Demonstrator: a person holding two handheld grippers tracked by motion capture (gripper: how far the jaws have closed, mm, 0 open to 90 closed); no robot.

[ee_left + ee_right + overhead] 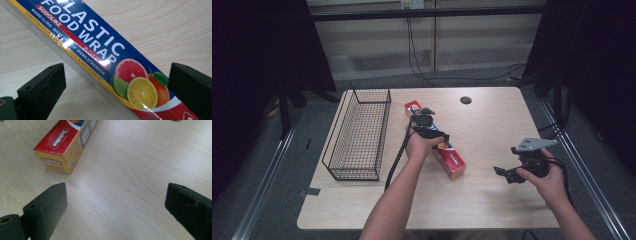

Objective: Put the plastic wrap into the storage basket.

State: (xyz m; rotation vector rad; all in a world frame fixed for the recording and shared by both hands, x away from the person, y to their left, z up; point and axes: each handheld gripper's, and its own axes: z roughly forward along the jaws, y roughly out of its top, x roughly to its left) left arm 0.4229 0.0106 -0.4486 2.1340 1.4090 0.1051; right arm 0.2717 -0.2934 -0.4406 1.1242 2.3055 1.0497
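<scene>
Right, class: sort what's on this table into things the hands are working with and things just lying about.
In the job, as far as it looks:
- plastic food wrap box, between the open jaws
- left gripper, over the box
- wire basket, perhaps where the box goes

Lying about:
- right gripper, open over bare table
- round black disc near the far edge

- In the high view you see a light wooden table [492,200] in the middle of the frame.
- A black wire basket [357,135] stands at the left part of the table.
- A small dark round disc [465,100] lies near the upper edge of the table.
- Black cables [417,60] hang at the wall, upper centre.
</scene>
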